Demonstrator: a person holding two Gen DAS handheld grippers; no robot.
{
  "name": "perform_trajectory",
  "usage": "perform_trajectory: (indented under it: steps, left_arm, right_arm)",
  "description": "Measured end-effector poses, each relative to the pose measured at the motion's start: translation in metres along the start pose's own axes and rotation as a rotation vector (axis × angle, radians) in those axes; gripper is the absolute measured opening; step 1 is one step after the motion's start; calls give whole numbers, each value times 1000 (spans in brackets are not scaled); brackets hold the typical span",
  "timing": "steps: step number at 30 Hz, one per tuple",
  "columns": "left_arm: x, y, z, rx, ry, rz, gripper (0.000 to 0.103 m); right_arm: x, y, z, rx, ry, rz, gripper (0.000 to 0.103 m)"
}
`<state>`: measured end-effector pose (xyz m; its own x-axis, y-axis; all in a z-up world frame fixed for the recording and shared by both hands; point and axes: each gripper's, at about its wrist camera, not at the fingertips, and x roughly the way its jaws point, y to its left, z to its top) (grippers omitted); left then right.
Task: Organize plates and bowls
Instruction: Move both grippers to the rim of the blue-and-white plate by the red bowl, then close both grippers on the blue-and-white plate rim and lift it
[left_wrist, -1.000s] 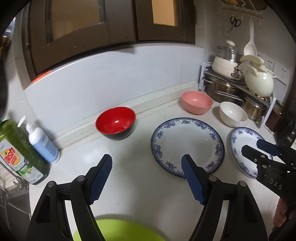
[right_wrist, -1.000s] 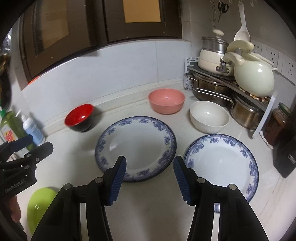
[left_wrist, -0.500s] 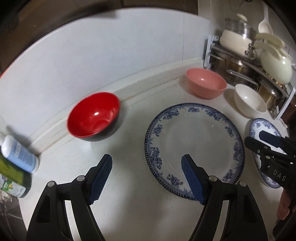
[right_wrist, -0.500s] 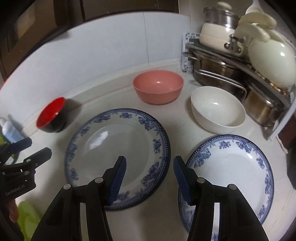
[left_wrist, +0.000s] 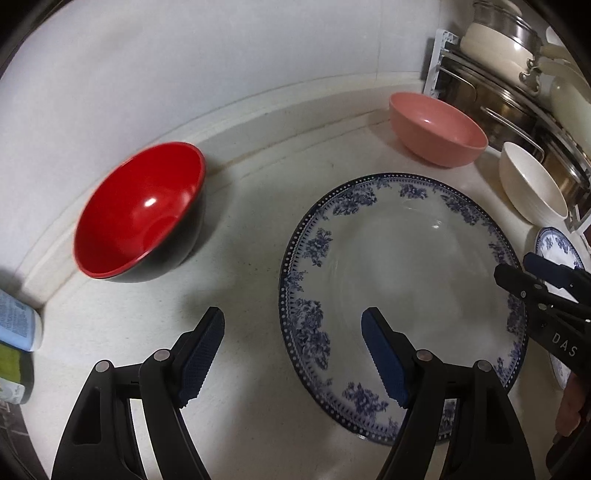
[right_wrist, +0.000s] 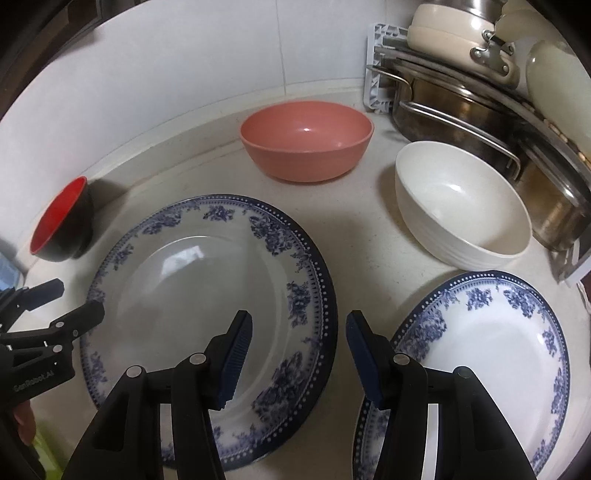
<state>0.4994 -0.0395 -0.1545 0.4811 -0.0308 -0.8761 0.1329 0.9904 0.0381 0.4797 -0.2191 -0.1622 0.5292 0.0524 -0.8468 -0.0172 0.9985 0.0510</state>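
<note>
A large blue-patterned plate (left_wrist: 402, 280) (right_wrist: 207, 291) lies flat on the white counter. My left gripper (left_wrist: 293, 332) hangs open over the plate's left rim, nothing between its fingers. My right gripper (right_wrist: 299, 332) is open above the right rim, astride the gap to a second blue-patterned plate (right_wrist: 491, 354) (left_wrist: 557, 247). A red bowl with a black outside (left_wrist: 136, 218) (right_wrist: 61, 221) sits at the back left. At the back stand a pink bowl (left_wrist: 439, 129) (right_wrist: 306, 140) and a white bowl (left_wrist: 532, 184) (right_wrist: 461, 210).
A rack of steel and cream pots (right_wrist: 491, 92) (left_wrist: 517, 81) fills the back right corner. The tiled wall (left_wrist: 221, 55) runs behind the bowls. A white bottle (left_wrist: 16, 321) and a green bottle (left_wrist: 11, 373) stand at the far left. A hand (right_wrist: 22, 424) holds the left gripper.
Both grippers have moved forward and down toward the large plate, which now looms larger. The green bowl near the front has dropped out of the left view. Both stay open.
</note>
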Motion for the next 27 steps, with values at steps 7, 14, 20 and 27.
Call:
perform_trajectory:
  steps: [7,14,20,27]
  left_arm:
    - [14,-1,2,1,22,0,72]
    - [20,0,3,-1,41,-4,56]
    - [22,-2,5,-7,39,-32,39]
    - [22,-7,7,-26,57,-17,37]
  right_arm:
    - [13,-1,1,6,33,15,54]
    - [13,-2,2,-13,30,10,54]
    - [13,-1,2,-32,32,11,48]
    - [12,-5,6,4,44,4,37]
